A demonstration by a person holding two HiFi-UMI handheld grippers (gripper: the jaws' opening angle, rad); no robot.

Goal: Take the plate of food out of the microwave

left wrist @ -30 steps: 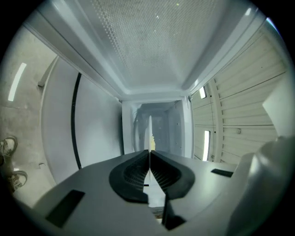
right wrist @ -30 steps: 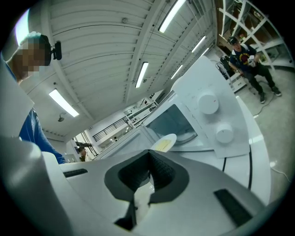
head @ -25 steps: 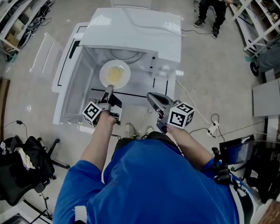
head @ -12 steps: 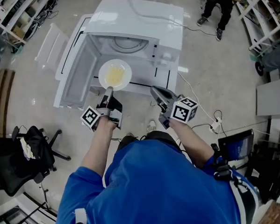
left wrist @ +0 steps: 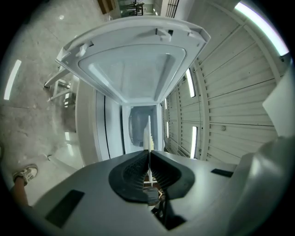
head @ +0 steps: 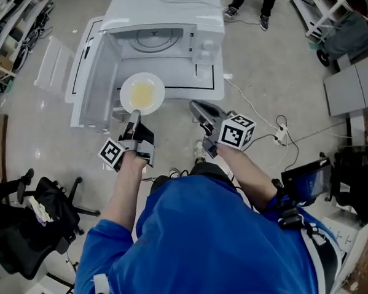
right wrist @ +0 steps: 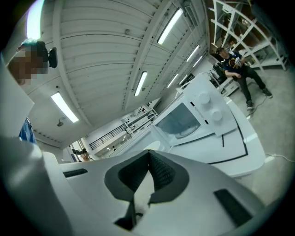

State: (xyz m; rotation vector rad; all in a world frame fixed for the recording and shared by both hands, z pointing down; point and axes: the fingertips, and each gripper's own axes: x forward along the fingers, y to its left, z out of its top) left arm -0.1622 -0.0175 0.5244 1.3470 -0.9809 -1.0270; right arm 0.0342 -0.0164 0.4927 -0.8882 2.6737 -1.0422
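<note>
The fingers of the left gripper (head: 133,116) (left wrist: 148,154) were clamped on the near rim of the plate (head: 142,92) (left wrist: 148,133). The plate was round, so it had no long axis. It lay level and face up, reaching away from us toward the microwave (head: 165,15). It hung just outside the cavity, beside the open door (head: 94,74) and over the front of the white bench (head: 190,81).

The right gripper (head: 197,107) (right wrist: 147,154) had its fingers pressed together on nothing, off to the plate's right.

In the left gripper view we saw the plate only as a thin white edge, and the yellow food (head: 142,94) did not show there.

A second before, the plate sat at the mouth of the cavity. It had since come clear of the microwave, toward us.
</note>
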